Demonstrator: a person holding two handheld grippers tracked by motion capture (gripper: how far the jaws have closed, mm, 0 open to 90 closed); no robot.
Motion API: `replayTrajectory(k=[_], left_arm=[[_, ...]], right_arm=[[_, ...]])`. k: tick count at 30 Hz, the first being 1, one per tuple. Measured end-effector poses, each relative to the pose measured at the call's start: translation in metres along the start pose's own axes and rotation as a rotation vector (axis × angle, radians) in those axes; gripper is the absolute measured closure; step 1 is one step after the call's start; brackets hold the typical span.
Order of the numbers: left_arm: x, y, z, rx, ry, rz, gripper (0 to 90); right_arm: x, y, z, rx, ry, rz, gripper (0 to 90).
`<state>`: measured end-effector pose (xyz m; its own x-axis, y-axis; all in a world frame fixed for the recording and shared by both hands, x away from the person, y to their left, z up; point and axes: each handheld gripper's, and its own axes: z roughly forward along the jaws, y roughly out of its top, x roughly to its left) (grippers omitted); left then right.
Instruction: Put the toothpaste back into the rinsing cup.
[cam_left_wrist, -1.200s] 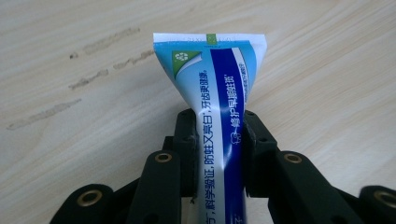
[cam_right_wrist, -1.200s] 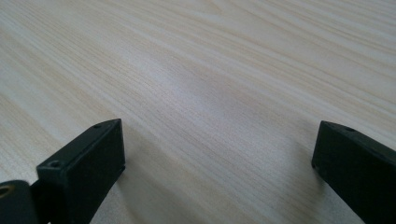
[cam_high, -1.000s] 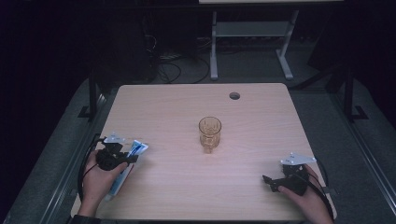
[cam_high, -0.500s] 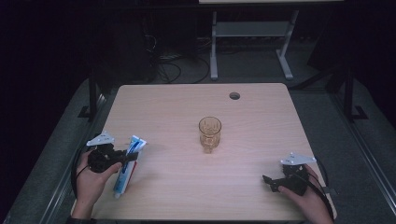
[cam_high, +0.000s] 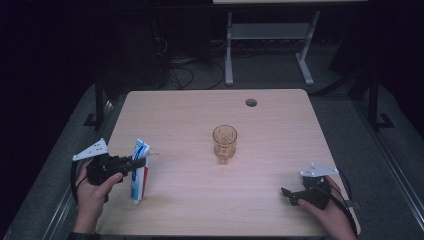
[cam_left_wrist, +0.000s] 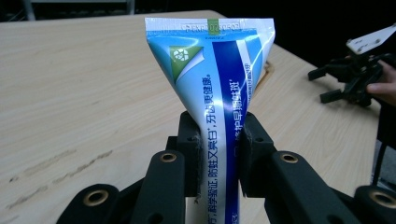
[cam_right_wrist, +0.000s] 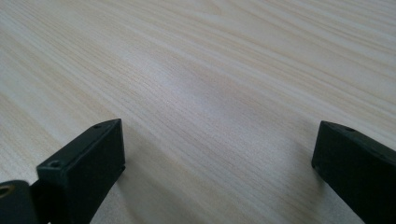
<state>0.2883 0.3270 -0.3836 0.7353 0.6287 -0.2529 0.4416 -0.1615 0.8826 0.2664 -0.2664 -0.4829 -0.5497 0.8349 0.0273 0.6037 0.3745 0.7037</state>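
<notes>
Your left gripper (cam_left_wrist: 215, 140) clenches a blue-and-white toothpaste tube (cam_left_wrist: 215, 88), its two black pads pressed against the tube's narrow middle, one on each side. In the left gripper view the tube's flat crimped end stands up above the jaws, printed side toward the camera. From the high view the toothpaste tube (cam_high: 139, 169) is tilted, crimped end raised and away from you, lower end at or just above the wooden table (cam_high: 210, 200); whether it touches the wood cannot be told. It sits well to the left of the amber drinking glass (cam_high: 224, 142), nearer your edge of the table.

Your right gripper (cam_right_wrist: 215, 154) is released: its jaws stand wide apart with bare wood grain between them. From above, that right gripper (cam_high: 290, 194) rests low over the table, well to the right of the glass and nearer you. The glass stands upright near the table's middle, apart from both grippers.
</notes>
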Motion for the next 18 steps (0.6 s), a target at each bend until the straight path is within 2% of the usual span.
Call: replayTrajectory(k=[7,18], left_arm=[[-0.001,0.006,0.002,-0.014,-0.012,0.022,73.6],[-0.005,0.027,0.011,-0.032,-0.039,0.065,73.7]], right_arm=[[0.0,0.0,0.0,0.0,0.0,0.0,1.8],[0.0,0.0,0.0,0.0,0.0,0.0,1.8]])
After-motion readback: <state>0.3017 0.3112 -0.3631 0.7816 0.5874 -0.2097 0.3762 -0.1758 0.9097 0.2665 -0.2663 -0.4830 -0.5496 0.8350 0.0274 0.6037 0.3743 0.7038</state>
